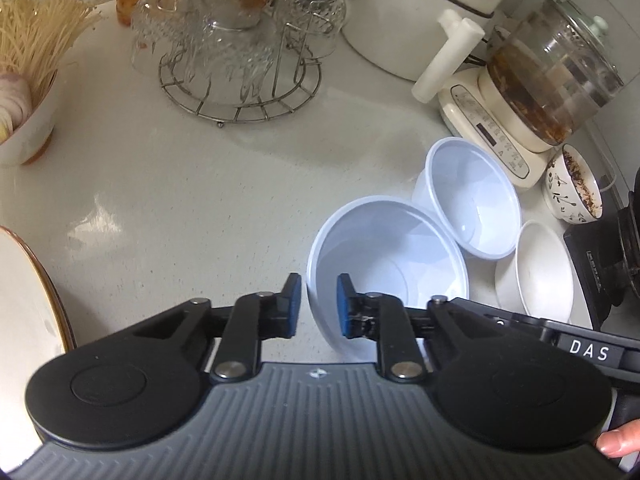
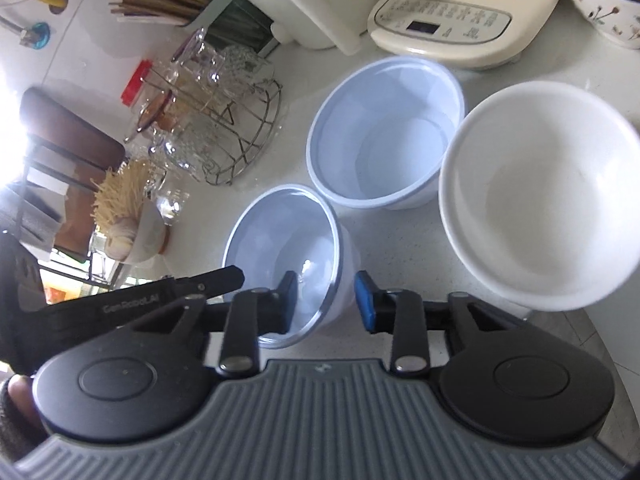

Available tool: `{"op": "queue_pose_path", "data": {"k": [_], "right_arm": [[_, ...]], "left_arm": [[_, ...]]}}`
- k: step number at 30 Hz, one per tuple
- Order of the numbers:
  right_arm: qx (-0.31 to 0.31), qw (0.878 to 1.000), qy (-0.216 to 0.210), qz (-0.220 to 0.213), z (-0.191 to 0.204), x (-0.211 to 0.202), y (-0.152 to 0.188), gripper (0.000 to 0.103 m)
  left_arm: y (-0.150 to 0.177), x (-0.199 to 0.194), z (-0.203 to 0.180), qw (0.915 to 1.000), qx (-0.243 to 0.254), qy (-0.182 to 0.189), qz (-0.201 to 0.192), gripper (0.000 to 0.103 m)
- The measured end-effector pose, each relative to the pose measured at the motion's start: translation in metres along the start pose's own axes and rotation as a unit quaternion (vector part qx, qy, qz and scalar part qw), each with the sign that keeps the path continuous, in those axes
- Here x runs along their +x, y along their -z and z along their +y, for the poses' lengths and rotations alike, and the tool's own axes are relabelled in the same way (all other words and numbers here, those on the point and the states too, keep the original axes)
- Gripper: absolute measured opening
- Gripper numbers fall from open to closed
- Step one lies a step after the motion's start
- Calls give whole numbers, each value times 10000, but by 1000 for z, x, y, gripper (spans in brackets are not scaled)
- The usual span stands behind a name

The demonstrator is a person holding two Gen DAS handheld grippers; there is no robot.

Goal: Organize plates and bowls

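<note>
1. Straddling the rim of the near plastic bowl (image 1: 384,248): left claw (image 1: 319,306), narrowed to a small gap, one blue pad outside the wall and the other inside; a sliver of worktop (image 1: 180,200) showing between outer pad and wall, so not visibly pinching.
2. Straddling the opposite side of that same bowl: right claw (image 2: 328,300), also fairly narrow, one finger inside and one outside, light on both sides of the wall (no grip to be seen here either).
3. Seen from the right wrist, the black arm of the left claw reaching the bowl's far rim, both claws thus at one bowl.
4. Just behind and touching the near bowl: second plastic bowl (image 1: 468,196), same pale translucent make, upright.
5. Beside those two, at the worktop's edge: white ceramic bowl (image 1: 544,264), empty, close against the second plastic bowl.
6. Further out: patterned bowl (image 1: 572,188) with dark speckled residue, next to the cream base of a glass kettle (image 1: 552,76).
7. Across the worktop: wire rack (image 1: 240,60) of upturned glasses, well apart from the bowls.
8. At the left edge of the left-wrist view: gold-rimmed plate (image 1: 28,300), only partly in frame, and a bowl of dry noodles (image 1: 28,132) behind it.
</note>
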State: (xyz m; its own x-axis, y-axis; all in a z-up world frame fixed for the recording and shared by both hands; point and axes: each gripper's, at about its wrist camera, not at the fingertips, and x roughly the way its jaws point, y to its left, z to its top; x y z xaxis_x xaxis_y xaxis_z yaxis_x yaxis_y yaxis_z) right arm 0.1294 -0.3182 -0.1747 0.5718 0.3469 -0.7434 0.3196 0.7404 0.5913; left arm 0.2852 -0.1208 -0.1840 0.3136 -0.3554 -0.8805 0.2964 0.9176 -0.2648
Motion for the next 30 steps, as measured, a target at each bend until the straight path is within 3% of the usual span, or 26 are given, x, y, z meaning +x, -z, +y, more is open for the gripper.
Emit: {"op": "queue_pose_path", "data": {"k": [7,20,30], "right_arm": [[-57,10000,-27,37,1,5,-4,15],[-692,9971,-314,30,37,19,-24,15],[-1241,9913,-318,301,66,53,-24,15]], "left_arm": [[-1,-1,8,9998,-173,48,-83,9],[-8,-33,29,9970,-563,-140,-503,10],[-3,-33,65,9931,-1000,-435,-427,10]]}}
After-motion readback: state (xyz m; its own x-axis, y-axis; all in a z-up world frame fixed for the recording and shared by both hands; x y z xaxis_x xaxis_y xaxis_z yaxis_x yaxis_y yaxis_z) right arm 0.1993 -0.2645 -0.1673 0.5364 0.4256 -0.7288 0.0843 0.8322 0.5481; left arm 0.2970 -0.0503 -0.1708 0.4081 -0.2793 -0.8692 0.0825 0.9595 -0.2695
